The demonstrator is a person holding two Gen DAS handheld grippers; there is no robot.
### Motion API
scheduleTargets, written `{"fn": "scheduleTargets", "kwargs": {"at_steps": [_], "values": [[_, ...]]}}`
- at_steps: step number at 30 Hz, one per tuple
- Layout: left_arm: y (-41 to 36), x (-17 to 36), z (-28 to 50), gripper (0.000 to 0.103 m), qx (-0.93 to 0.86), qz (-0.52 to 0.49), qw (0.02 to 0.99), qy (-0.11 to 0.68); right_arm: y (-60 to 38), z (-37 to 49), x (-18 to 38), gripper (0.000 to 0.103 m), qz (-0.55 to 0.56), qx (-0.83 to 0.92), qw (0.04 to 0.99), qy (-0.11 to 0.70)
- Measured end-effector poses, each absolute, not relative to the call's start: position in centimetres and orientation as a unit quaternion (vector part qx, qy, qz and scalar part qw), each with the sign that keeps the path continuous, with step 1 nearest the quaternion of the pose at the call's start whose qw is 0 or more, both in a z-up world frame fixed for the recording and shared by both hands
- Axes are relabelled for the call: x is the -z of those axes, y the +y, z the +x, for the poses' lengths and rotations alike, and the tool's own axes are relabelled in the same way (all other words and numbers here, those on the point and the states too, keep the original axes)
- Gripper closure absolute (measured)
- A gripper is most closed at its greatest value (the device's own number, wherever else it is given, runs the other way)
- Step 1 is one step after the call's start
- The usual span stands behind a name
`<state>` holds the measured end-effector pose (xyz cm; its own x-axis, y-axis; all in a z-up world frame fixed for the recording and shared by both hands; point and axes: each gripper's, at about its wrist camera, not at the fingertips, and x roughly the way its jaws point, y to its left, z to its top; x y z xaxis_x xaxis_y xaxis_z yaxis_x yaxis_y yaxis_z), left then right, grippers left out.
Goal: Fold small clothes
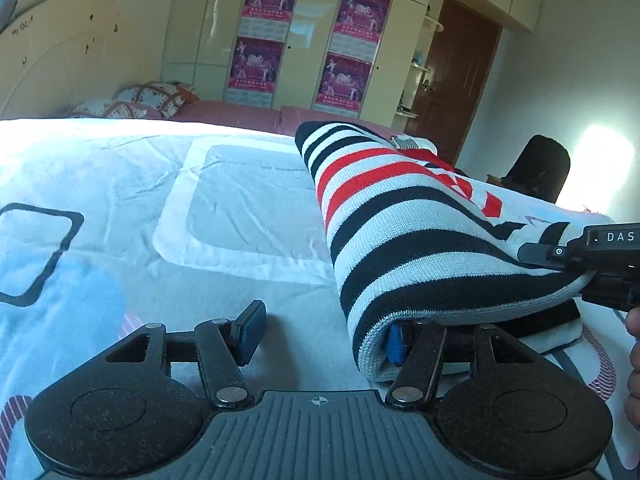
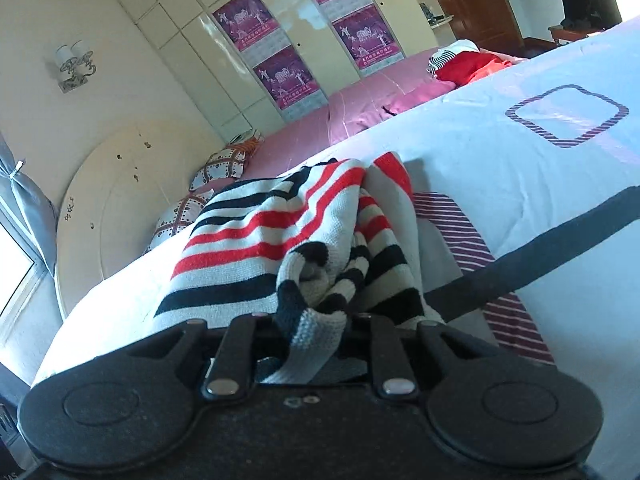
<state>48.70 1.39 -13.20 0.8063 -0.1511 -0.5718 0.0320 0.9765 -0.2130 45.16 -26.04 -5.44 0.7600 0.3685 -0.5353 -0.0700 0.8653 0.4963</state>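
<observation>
A striped knit sweater point(image 1: 400, 220), black, white and red, lies folded over on the pale bedspread point(image 1: 120, 184). My left gripper point(image 1: 324, 332) is open at the sweater's near left edge; its right finger point(image 1: 396, 344) sits under the fold, its left finger point(image 1: 250, 330) rests on the bedspread. My right gripper point(image 2: 312, 320) is shut on a bunched edge of the sweater point(image 2: 280, 232); its fingertips are hidden by the cloth. It also shows in the left wrist view point(image 1: 560, 252), clamped on the sweater's right side.
Pink bedding point(image 2: 360, 100) and a small heap of red and striped clothes point(image 2: 460, 62) lie farther across the bed. Patterned pillows point(image 1: 148, 98) rest by the cream headboard point(image 1: 60, 52). A wardrobe with posters point(image 1: 304, 40) and a brown door point(image 1: 456, 80) stand behind.
</observation>
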Motion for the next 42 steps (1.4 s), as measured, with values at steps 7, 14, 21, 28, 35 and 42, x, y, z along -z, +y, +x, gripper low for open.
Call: {"fn": "scheduleTargets", "kwargs": {"at_steps": [7, 14, 21, 28, 35, 42], "values": [[-0.2, 13.1, 48.4, 0.042, 0.057, -0.064, 0.948, 0.307, -27.2, 44.7, 3.0, 0.085, 0.233, -0.128, 0.929, 0.256], [0.6, 13.0, 48.3, 0.041, 0.058, -0.099, 0.943, 0.312, -28.2, 45.4, 6.8, 0.086, 0.257, -0.093, 0.912, 0.307], [0.7, 13.5, 48.4, 0.041, 0.054, -0.106, 0.942, 0.313, -28.9, 45.2, 8.0, 0.086, 0.26, -0.095, 0.908, 0.314], [1.2, 12.9, 48.2, 0.041, 0.073, -0.095, 0.937, 0.328, -29.6, 44.8, 8.5, 0.082, 0.28, -0.108, 0.901, 0.313], [4.2, 8.0, 45.8, 0.041, 0.106, -0.132, 0.954, 0.248, -31.7, 42.2, 2.8, 0.076, 0.228, -0.124, 0.935, 0.243], [-2.3, 8.2, 51.2, 0.041, 0.211, -0.094, 0.935, 0.268, -25.8, 44.0, 2.0, 0.093, 0.016, -0.147, 0.953, 0.265]]}}
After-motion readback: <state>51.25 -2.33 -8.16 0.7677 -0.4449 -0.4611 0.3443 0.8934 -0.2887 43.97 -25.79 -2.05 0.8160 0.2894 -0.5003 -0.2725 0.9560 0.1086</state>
